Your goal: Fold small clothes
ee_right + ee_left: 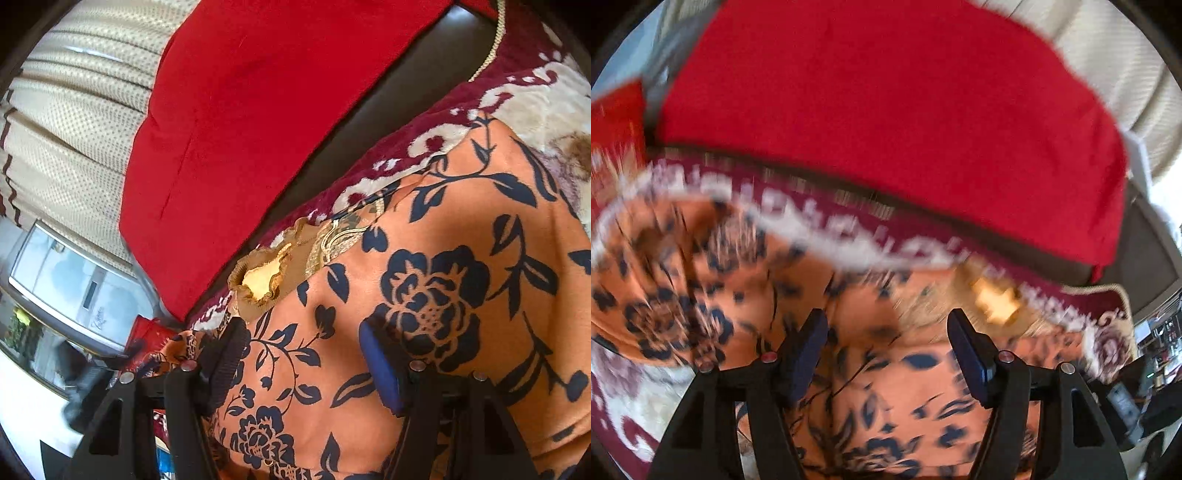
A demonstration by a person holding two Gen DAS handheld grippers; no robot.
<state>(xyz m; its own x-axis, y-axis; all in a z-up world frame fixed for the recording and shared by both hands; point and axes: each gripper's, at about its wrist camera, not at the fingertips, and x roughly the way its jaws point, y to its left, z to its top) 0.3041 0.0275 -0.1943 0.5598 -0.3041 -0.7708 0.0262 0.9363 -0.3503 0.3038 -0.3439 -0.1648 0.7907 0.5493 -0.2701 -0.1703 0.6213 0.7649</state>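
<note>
Left gripper fingers spread above one orange floral garment, right gripper fingers likewise spread over it, garment lying on one maroon-and-cream patterned blanket, gold ruffled collar at its far edge, one red cushion beyond, beige curtain farthest.

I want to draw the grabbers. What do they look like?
Both look alike. The left gripper and right gripper each have a black frame shaped like two slanted arms with triangle cut-outs, joined by small round silver bolts, some reddish. Each has two flat fingers, dark blue on the side faces; one right finger shows a ribbed black face. No cables, markings or sleeves show.
</note>
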